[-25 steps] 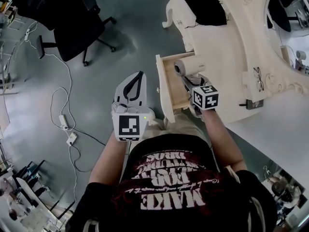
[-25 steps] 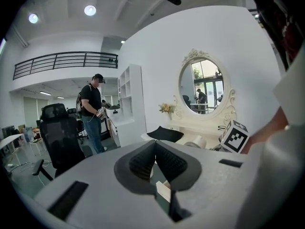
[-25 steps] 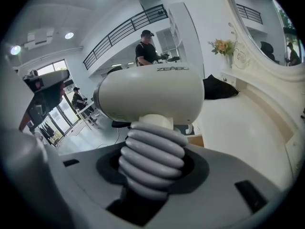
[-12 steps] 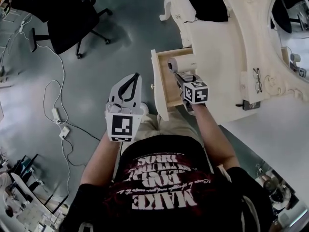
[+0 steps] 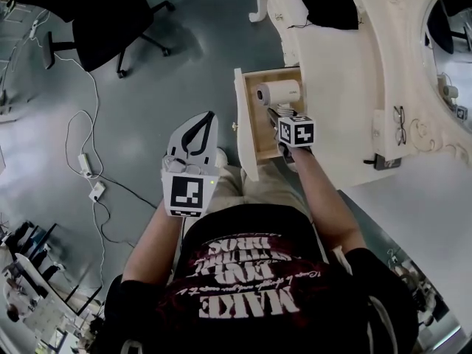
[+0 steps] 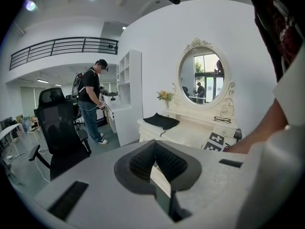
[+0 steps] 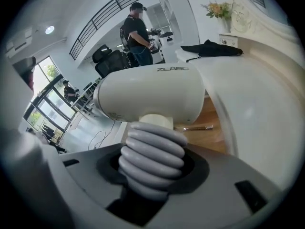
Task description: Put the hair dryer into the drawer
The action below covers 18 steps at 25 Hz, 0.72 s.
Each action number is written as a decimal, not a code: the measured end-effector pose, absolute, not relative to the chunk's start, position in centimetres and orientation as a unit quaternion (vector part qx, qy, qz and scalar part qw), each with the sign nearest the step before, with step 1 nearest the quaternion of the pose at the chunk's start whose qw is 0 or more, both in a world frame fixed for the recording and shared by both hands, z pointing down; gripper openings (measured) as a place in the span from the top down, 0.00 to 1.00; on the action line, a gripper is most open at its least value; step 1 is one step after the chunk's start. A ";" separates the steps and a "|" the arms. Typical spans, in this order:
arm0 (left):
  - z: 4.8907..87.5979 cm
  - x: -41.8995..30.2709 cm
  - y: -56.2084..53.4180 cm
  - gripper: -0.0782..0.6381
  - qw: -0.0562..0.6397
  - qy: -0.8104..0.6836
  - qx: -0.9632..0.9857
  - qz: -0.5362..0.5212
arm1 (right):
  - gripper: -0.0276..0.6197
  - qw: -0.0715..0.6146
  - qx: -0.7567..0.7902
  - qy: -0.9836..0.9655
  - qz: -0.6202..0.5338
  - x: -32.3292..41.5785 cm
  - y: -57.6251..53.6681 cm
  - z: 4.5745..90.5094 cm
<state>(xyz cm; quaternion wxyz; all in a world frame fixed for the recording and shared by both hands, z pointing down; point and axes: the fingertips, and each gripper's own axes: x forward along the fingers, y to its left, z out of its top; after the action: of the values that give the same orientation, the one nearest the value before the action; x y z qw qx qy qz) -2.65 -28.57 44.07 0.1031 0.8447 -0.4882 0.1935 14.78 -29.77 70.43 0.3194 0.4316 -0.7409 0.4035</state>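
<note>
hidden: your hair dryer (image 7: 150, 97) handle's bottom end sits buried in the right gripper (image 7: 151, 185) | cut off: mirror (image 5: 451, 43), right edge | too small: thin metal thing (image 7: 196, 127) in drawer (image 7: 215, 138), can't tell what

The right hand-held gripper (image 7: 151, 173) clamps the white hair dryer (image 7: 152, 97) by its ribbed grey handle above the open drawer (image 7: 217, 135), where a thin metal stick (image 7: 193, 127) lies.

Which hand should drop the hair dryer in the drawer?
Right. The right gripper grips the hair dryer by its handle, just over the open drawer. The left gripper is shut, empty, off to the side.
</note>
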 end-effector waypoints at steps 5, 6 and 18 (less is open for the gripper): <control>44.4 -2.7 -28.3 0.88 0.110 -0.491 0.842 0.194 | 0.66 0.349 0.418 -0.723 0.426 14.6 -29.2 72.7; 44.4 -2.7 -28.2 0.88 0.111 -0.492 0.841 0.195 | 0.66 0.354 0.416 -0.719 0.430 14.6 -29.1 73.1; 45.4 -4.4 -25.9 0.88 0.126 -0.512 0.824 0.209 | 0.65 0.410 0.407 -0.668 0.469 15.3 -28.0 77.8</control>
<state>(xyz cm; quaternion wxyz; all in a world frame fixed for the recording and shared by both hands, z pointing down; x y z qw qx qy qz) -4.41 -25.88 45.42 0.1258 0.8236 -0.5122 0.2087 15.27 -27.97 77.81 0.4095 0.4072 -0.6679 0.4695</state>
